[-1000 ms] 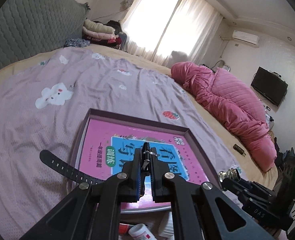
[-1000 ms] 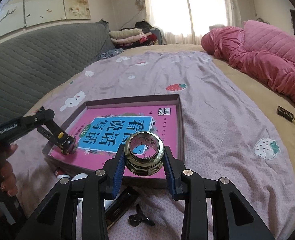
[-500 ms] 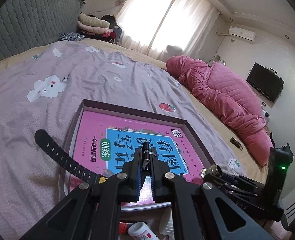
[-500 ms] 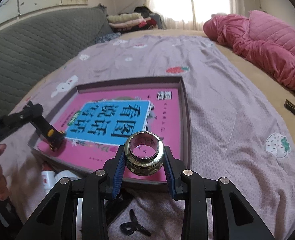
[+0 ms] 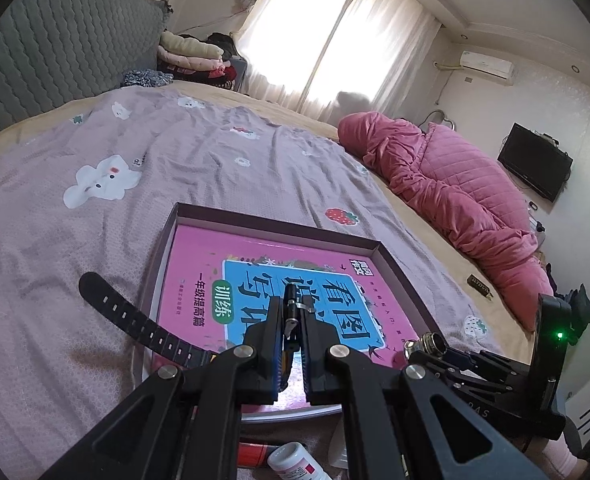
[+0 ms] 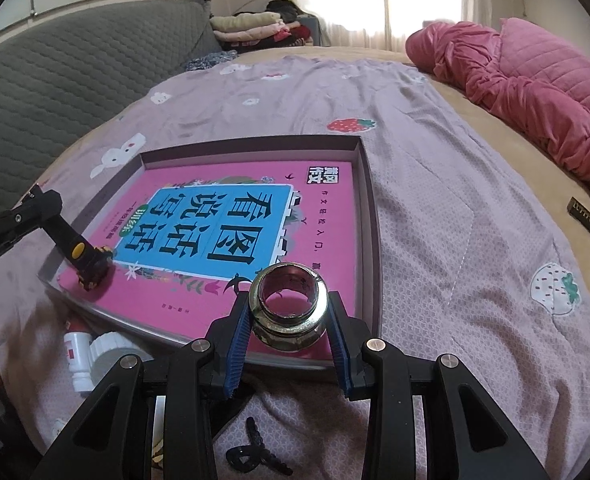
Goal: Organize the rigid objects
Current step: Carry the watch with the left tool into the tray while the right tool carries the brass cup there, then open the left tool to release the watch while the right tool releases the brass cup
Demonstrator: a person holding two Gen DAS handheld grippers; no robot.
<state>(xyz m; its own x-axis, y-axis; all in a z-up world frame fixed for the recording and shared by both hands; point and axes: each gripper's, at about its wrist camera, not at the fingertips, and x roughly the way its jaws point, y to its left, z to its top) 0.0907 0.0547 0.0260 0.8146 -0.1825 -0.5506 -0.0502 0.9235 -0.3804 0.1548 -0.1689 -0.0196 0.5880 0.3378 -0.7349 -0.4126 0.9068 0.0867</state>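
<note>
Pink book cover [image 6: 327,216] fills the shallow mauve cardboard tray [image 6: 369,216] on the bed, otherwise bare. Clamped in the right gripper [image 6: 289,322]: a shiny brass-coloured metal ring fitting [image 6: 289,300], over the tray's near edge. Pinched narrow in the left gripper [image 5: 293,330]: a black watch with perforated strap [image 5: 135,320], by the near-left corner. Nothing released yet; small white bottles [image 6: 77,354] and a black clip [image 6: 251,454] wait outside. Likely an early stage.

Home bedroom. Bed [image 5: 215,168] under lilac cartoon-print sheet, grey quilted headboard [image 5: 55,52], pink quilt [image 5: 455,192], folded clothes [image 5: 191,56], curtained window [image 5: 335,36], wall TV [image 5: 535,162], air conditioner [image 5: 485,65].
</note>
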